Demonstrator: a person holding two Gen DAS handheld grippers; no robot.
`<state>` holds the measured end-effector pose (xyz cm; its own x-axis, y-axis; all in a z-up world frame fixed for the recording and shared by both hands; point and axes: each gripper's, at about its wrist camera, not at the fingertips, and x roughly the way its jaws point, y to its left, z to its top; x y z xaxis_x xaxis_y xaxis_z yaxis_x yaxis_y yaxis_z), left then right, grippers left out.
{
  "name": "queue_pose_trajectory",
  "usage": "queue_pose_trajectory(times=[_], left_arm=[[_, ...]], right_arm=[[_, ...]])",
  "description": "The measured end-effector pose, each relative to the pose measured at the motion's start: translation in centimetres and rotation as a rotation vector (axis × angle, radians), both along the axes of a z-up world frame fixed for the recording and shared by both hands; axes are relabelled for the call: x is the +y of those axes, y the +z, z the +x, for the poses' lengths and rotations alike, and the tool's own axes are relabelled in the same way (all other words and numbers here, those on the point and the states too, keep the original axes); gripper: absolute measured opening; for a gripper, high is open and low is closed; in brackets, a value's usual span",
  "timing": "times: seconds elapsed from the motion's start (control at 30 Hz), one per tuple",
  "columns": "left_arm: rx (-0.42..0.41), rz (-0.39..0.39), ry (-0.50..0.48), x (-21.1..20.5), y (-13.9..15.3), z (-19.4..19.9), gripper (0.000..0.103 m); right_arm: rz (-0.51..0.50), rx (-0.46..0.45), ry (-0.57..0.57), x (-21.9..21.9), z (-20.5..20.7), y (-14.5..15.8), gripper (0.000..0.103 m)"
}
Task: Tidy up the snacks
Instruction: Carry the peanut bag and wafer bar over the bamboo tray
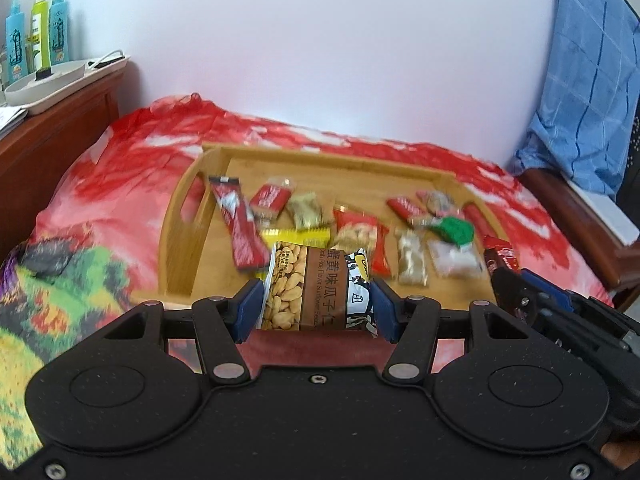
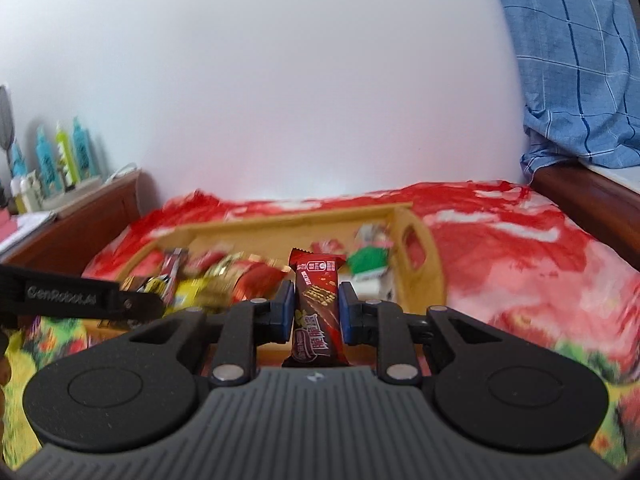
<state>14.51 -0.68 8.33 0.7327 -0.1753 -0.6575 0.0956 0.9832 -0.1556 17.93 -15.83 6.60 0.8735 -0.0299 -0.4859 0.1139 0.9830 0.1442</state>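
While both hands hang over bamboo tray [image 1: 188, 236] on red bedspread [image 1: 132, 160], each gripper carries one snack. Left gripper [image 1: 316, 306] – jaws clamped on sunflower seed packet [image 1: 308, 288], held above tray's near edge. Right gripper [image 2: 317, 307] – jaws clenched tight on chocolate wafer bar [image 2: 316, 304], bar upright. Other snacks [image 1: 356, 232] lie scattered in tray, blurred. Spray bottles [image 1: 40, 28] on side table, far left.

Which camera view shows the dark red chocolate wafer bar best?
The right wrist view: the chocolate wafer bar stands upright, sharp and centred, clamped by the right gripper. In the left wrist view only its top end shows, small and dark at the right, above the bamboo tray.
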Motion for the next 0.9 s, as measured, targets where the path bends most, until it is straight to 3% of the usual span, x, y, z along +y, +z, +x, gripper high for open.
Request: queue_pose_trajectory(times=[0.37, 0.9], left_arm=[[-0.018, -0.020, 0.013, -0.4, 1.3, 6.4, 0.056], [0.055, -0.022, 0.029, -3.8, -1.7, 16.1, 0.056]], right_arm=[[0.068, 0.026, -0.024, -4.1, 5.9, -0.7, 0.027], [0.034, 0.082, -0.076, -6.9, 11.7, -2.3, 0.027]])
